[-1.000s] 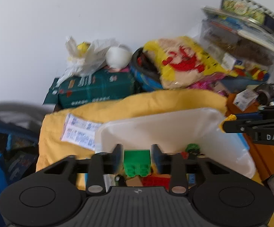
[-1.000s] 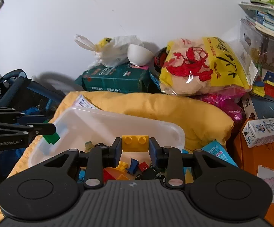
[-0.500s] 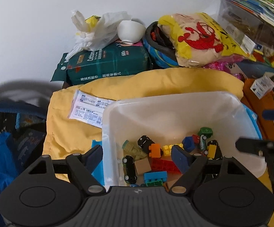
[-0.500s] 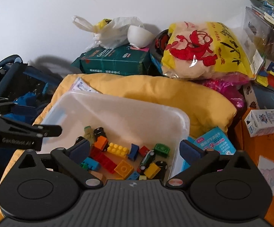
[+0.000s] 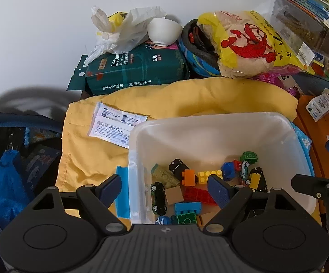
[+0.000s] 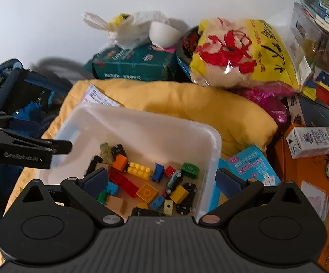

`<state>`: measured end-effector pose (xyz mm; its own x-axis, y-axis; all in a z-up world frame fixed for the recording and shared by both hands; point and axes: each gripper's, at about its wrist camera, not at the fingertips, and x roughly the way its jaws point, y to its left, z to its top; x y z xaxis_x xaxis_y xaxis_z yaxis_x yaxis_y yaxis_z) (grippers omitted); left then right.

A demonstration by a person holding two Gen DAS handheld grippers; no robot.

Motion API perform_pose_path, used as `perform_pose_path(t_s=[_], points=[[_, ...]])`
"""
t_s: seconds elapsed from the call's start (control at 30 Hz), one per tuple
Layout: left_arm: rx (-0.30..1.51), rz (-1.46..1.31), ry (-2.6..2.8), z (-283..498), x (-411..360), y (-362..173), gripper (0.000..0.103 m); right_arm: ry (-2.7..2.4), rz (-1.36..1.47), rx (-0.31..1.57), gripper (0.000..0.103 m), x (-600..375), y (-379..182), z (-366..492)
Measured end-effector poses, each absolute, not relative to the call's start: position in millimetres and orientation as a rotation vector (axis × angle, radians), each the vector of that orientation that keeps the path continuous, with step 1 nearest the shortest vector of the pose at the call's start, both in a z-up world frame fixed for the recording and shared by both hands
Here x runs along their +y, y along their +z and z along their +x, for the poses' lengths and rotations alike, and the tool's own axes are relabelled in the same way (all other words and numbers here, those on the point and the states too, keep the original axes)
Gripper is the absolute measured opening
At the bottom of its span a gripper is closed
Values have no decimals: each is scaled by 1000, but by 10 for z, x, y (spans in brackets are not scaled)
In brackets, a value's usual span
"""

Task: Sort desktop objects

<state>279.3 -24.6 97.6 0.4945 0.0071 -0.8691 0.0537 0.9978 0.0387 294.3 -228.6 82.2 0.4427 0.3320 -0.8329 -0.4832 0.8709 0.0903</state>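
1. Since the earlier frames: both grippers released. Green brick gone from the left gripper, yellow brick gone from the right gripper; both now spread wide, nothing between the pads.
2. Nearest: translucent plastic bin directly under both grippers, resting on the yellow cushion. Left gripper straddling the bin's left wall; right gripper straddling its right wall.
3. Bin contents, loose on its floor: yellow brick, green brick, red brick, blue brick, orange block, black toy car, further small cars and blocks. Piled near the bin's near edge.
4. Just beside the bin's right wall: light-blue packet on the cushion.
5. At the cushion's left part, behind the bin's far-left corner: white printed sachet.
6. Farther, behind the cushion's far edge: dark green tissue pack, with white bowl and white plastic bag on top.
7. Far right: yellow snack bag.
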Motion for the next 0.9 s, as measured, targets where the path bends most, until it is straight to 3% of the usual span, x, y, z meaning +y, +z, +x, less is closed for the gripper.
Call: perform_pose_path(t_s=[0.9], points=[[1092,60,-42,2794,-234,957,85,490,-216,1053,103,-2206,749,2920]])
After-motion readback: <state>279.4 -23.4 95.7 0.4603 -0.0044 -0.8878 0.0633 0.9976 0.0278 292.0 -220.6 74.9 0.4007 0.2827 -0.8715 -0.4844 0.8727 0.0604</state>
